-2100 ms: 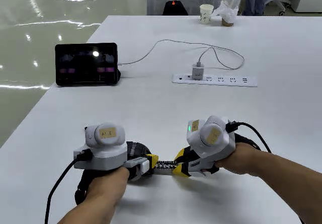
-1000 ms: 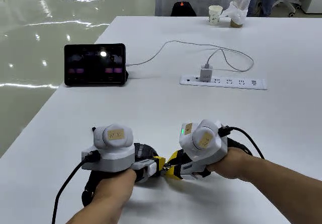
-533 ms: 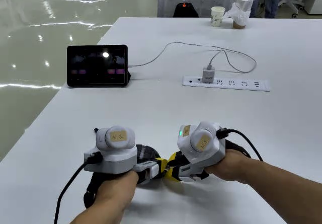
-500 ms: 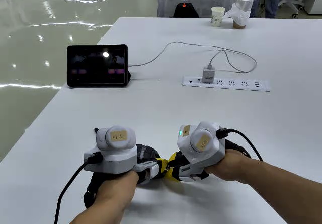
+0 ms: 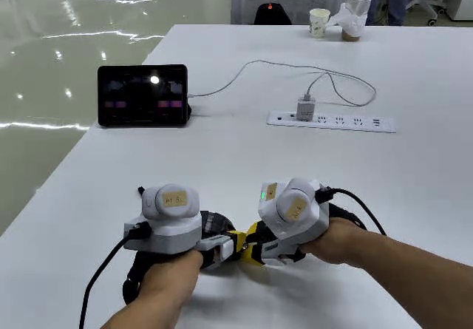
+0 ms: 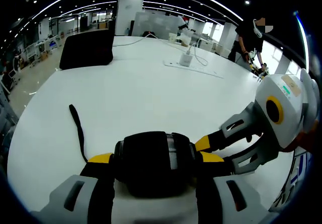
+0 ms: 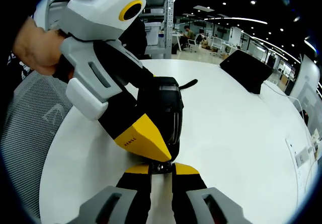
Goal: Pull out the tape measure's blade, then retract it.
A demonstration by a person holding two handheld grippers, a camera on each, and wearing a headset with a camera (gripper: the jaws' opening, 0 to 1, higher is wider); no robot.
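We hold the tape [image 7: 163,108] at the near part of the surface [image 5: 244,159]; whether it rests on it or hangs just above, we cannot tell. The left gripper [image 6: 156,159] has its fingers clamped on the black case. The right gripper [image 7: 162,169] has its fingers narrow, pinched on the blade end [image 7: 161,166] right at the case mouth, so we judge the blade nearly all the way in.

The biggest risk, as we see it, is the two grippers knocking together: the left one's yellow tip lies just over the right fingers, and any further push could jam them. Next, that push could twist the rounded case in the left fingers and make it slip. Least, the blade end could get bent if we press it against the mouth instead of letting go.

By count:
- one surface
- one tablet [image 5: 143,95]
- one power strip [image 5: 331,121]
- two grippers
- two cups [image 5: 319,22]
- one tape, with one strap [image 6: 76,128]
- one charger [image 5: 305,109] plugged into the strip
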